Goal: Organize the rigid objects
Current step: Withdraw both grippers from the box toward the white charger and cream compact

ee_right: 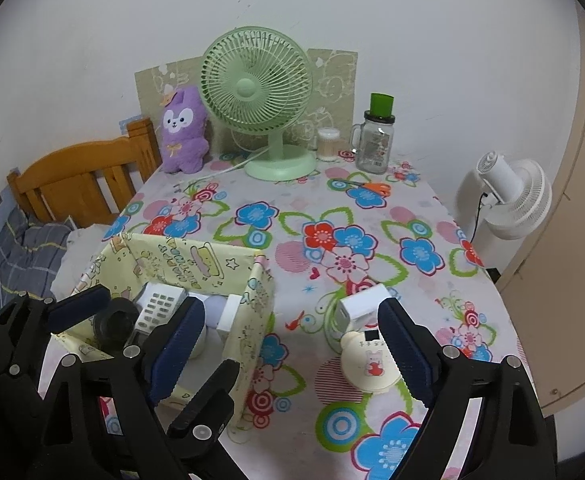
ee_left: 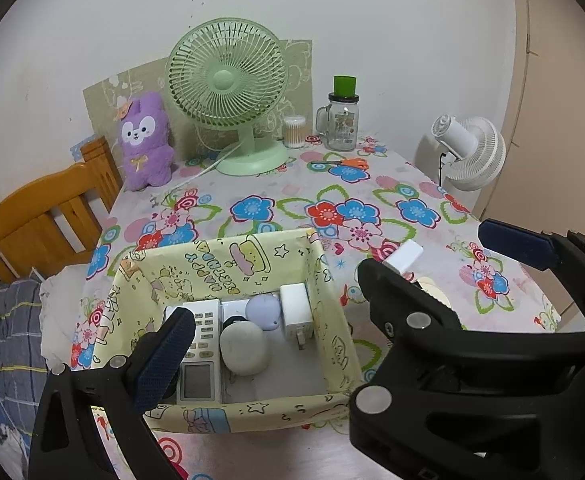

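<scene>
A yellow cartoon-print box [ee_left: 228,258] [ee_right: 184,260] sits on the flowered table. It holds a white remote [ee_left: 201,344] [ee_right: 157,308], a white pebble-shaped case [ee_left: 242,346], a lilac round device [ee_left: 264,312] and a white charger [ee_left: 296,314]. My left gripper [ee_left: 334,300] is open and empty over the box. My right gripper [ee_right: 292,344] is open and empty, above the table right of the box. A white charger block [ee_right: 358,305] [ee_left: 404,256] and a round cream case with a rabbit picture [ee_right: 368,360] lie near its right finger [ee_right: 402,344].
At the table's back stand a green fan [ee_right: 260,96], a purple plush [ee_right: 182,132], a cotton-swab jar [ee_right: 328,142] and a glass jar with a green lid [ee_right: 374,140]. Orange scissors [ee_right: 372,188] lie nearby. A white floor fan [ee_right: 508,196] stands right, a wooden headboard [ee_right: 80,184] left.
</scene>
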The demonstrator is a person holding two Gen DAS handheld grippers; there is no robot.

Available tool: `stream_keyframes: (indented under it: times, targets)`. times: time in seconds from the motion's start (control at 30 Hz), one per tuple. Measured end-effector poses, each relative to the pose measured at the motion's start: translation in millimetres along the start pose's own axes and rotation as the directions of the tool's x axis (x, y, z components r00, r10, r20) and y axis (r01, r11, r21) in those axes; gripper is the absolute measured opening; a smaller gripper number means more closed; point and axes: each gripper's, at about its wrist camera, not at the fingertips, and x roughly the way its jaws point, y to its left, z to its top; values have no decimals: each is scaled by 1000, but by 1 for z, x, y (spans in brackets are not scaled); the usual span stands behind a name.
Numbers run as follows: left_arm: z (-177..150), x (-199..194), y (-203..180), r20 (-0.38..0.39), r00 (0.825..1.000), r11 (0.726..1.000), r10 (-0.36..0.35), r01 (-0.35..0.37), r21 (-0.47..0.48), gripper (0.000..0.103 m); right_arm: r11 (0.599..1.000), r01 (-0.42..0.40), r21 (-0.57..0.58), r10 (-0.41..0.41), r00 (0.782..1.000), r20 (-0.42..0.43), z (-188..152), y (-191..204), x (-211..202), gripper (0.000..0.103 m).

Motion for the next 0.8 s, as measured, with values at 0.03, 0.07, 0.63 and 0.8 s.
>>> stream_keyframes:
  times: [0.03,0.07,0.63,0.8]
  targets:
    - [1,-1,-2,1,1000,1000,2,-2,3,103,1000,2,3,-2,1000,-1,0,-2,-1,90]
    - [1,-1,-3,3,1000,1000,3,-3,7,103,1000,5,7,-5,1000,-2,0,-4,-2,90]
    - [9,-10,-37,12,999,999,-32,32,26,103,998,54,25,-55,998,17,-2,-36,-23,91]
    - [12,-11,-50,17,999,998,-43,42,38,103,997,67,35,-67,997,24,-2,-49,-28,91]
